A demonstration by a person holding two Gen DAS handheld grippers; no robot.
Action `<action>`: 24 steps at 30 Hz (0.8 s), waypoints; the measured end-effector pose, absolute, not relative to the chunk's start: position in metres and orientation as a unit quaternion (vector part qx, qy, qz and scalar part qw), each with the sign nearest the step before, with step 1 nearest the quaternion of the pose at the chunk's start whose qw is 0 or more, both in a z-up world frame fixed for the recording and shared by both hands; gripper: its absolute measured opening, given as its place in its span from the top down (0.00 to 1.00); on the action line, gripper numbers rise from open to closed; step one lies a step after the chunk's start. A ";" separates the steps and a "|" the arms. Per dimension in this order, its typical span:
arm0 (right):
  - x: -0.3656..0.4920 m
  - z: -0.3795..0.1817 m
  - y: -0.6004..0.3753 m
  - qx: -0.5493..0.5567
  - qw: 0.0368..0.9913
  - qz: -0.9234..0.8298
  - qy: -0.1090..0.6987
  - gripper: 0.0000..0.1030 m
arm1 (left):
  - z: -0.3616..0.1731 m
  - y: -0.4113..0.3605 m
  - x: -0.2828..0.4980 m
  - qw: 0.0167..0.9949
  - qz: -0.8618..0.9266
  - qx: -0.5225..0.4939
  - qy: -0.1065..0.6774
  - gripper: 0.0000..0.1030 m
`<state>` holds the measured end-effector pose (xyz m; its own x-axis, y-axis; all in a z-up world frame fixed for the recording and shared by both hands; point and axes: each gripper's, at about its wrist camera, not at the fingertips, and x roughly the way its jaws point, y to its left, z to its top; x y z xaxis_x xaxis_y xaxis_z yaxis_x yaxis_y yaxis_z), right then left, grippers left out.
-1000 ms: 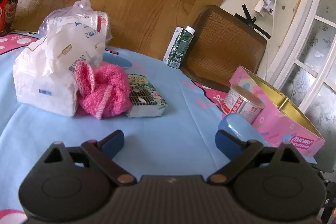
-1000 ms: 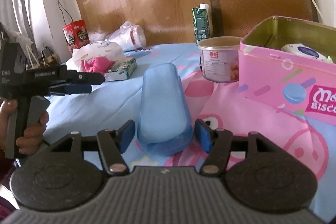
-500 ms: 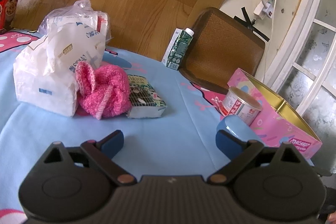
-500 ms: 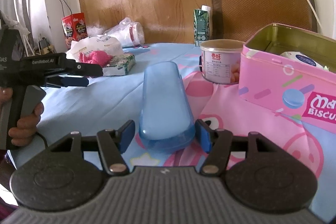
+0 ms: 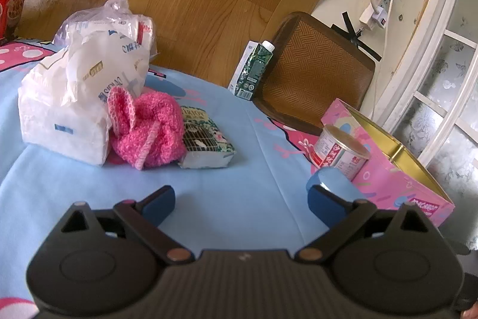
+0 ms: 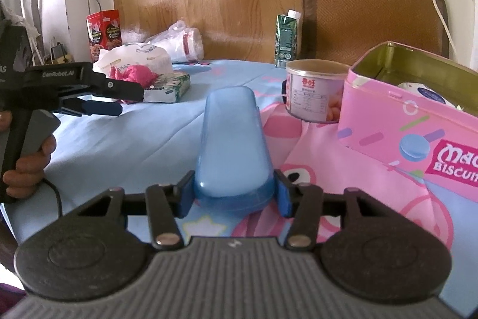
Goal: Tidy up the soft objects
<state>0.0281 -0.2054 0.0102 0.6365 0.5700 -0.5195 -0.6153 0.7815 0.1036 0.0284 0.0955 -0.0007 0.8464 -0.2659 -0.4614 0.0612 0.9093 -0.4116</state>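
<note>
The right gripper is closing its jaws on the blue plastic case, pads meeting its sides. The left gripper hangs with jaws wide and empty. On the blue-and-pink surface a pink knitted cloth lies between a white bag and a tissue pack; a pink biscuit tin stands open at the right.

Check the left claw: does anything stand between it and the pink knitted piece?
Nothing visible does. The left claw is open over bare blue cloth; the pink knitted piece lies ahead, flanked by a tissue pack and white bag.
</note>
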 end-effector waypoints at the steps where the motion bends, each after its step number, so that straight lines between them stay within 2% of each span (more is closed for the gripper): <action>1: 0.027 0.011 -0.206 -0.043 0.903 0.329 0.273 0.46 | -0.001 0.096 0.028 0.941 -0.088 -0.195 0.263 0.04; 11: -0.005 0.013 -0.250 -0.079 0.894 0.354 0.263 0.46 | 0.001 0.093 0.029 0.939 -0.109 -0.192 0.264 0.02; 14: -0.011 0.015 -0.270 -0.094 0.911 0.312 0.251 0.38 | 0.005 0.085 0.028 0.938 -0.123 -0.191 0.261 0.01; 18: -0.008 0.015 -0.299 -0.050 0.926 0.264 0.264 0.37 | 0.010 0.065 0.034 0.920 -0.183 -0.218 0.269 0.01; 24: -0.011 0.013 -0.293 -0.044 0.923 0.284 0.257 0.35 | 0.023 0.015 0.042 0.912 -0.229 -0.170 0.296 0.01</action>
